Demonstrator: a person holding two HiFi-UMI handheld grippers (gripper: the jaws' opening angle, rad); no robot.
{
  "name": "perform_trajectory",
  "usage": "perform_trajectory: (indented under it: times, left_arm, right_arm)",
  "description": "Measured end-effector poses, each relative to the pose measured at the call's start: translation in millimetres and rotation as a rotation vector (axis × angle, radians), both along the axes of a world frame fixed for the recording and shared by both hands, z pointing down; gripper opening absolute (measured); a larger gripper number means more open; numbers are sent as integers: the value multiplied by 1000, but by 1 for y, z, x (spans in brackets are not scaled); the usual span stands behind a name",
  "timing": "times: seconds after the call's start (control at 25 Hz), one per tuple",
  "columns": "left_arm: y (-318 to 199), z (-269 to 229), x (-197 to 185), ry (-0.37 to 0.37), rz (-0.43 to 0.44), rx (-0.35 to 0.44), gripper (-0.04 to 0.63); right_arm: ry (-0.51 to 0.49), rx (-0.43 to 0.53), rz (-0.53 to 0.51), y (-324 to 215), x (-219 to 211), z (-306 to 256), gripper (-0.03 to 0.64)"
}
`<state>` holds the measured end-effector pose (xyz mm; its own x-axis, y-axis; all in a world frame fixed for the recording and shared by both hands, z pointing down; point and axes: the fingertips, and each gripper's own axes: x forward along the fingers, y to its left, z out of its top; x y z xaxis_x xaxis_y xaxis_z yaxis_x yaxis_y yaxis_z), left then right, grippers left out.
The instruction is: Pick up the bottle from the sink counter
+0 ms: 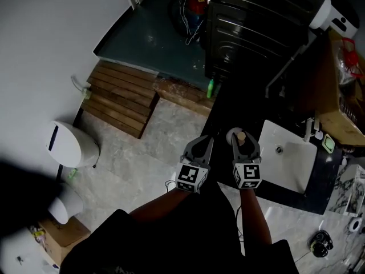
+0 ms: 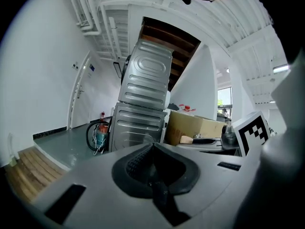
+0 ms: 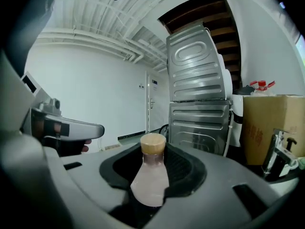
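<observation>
Right gripper view shows the right gripper (image 3: 153, 171) clamped on the bottle (image 3: 149, 182), cap upright against spills (held beside the sink (image 1: 293, 165)); left gripper (image 2: 153, 166) jaws together, empty

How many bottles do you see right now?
2. One tan-capped bottle is held in the right gripper; a small green bottle stands beside the metal appliance at the far end of the dark counter. Others may be hidden.

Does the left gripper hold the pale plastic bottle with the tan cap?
No, the left gripper has its jaws shut on nothing; the right gripper grips the bottle.
</observation>
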<state>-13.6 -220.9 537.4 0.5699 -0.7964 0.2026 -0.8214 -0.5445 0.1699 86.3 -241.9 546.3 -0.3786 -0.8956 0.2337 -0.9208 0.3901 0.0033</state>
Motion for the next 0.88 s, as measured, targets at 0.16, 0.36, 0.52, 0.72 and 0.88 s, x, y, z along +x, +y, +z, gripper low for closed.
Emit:
perform_trajectory:
  times: [0.16,0.36,0.52,0.72,0.88]
  left_arm:
    - [35,-12,-3,23,24,15,16]
    - [74,-30,-2,54,44,11,15]
    - [104,-35,12,49,73,15,16]
    - [129,-44,39,39,96,17,17]
    - [127,-54,70,37,80,41,16]
  right_arm:
    - [-22,-1,53,41,-3,-17,161]
    - [-45,7,110,89,5,-41,161]
    - [-47,10,130,122,17,-51,161]
    - [-39,0,159,155,46,-61,161]
    - [-22,5,162,171,81,-68,161]
